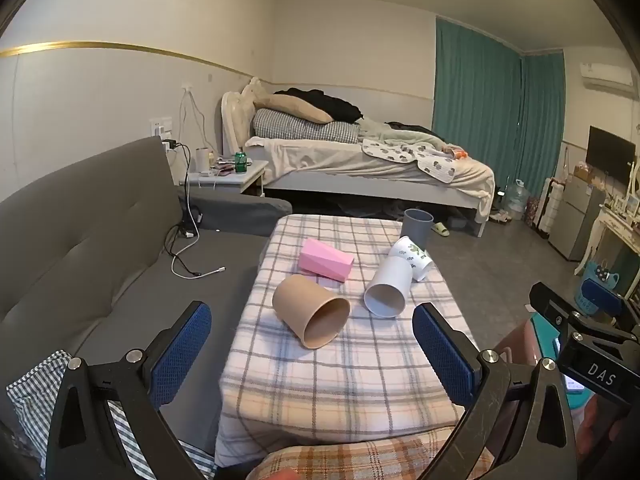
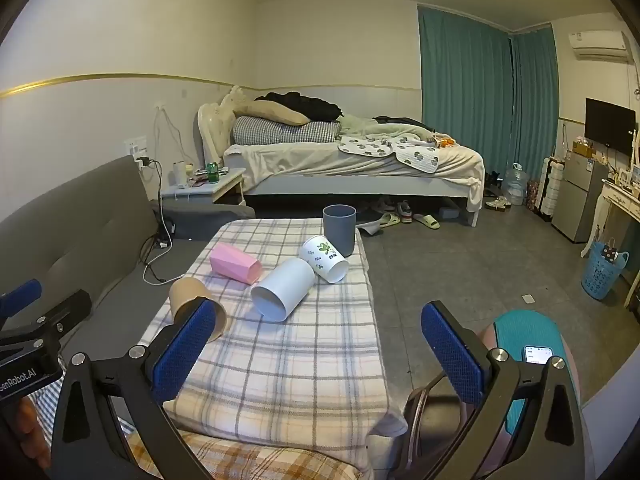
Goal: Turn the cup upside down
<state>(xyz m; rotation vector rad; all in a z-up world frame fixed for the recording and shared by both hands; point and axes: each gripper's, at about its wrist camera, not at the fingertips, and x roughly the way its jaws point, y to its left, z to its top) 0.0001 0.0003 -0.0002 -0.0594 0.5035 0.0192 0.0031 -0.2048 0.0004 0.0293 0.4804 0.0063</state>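
Several cups sit on a table with a plaid cloth [image 1: 340, 368]. A tan cup [image 1: 310, 310] lies on its side, mouth toward me, also in the right wrist view [image 2: 188, 296]. A white cup [image 1: 389, 287] [image 2: 283, 290], a pink faceted cup [image 1: 326, 259] [image 2: 236, 266] and a white leaf-print cup [image 1: 412, 258] [image 2: 324, 258] also lie on their sides. A grey cup [image 1: 417, 226] [image 2: 339, 229] stands upright at the far edge. My left gripper [image 1: 312, 352] is open and empty, short of the tan cup. My right gripper [image 2: 318, 354] is open and empty near the table's front.
A grey sofa [image 1: 80, 240] with cables runs along the table's left. A bed [image 1: 360, 160] and nightstand [image 1: 228, 176] stand behind. Tiled floor [image 2: 460, 272] lies to the right, with a blue basket [image 2: 602, 272] and a teal stool holding a phone [image 2: 538, 354].
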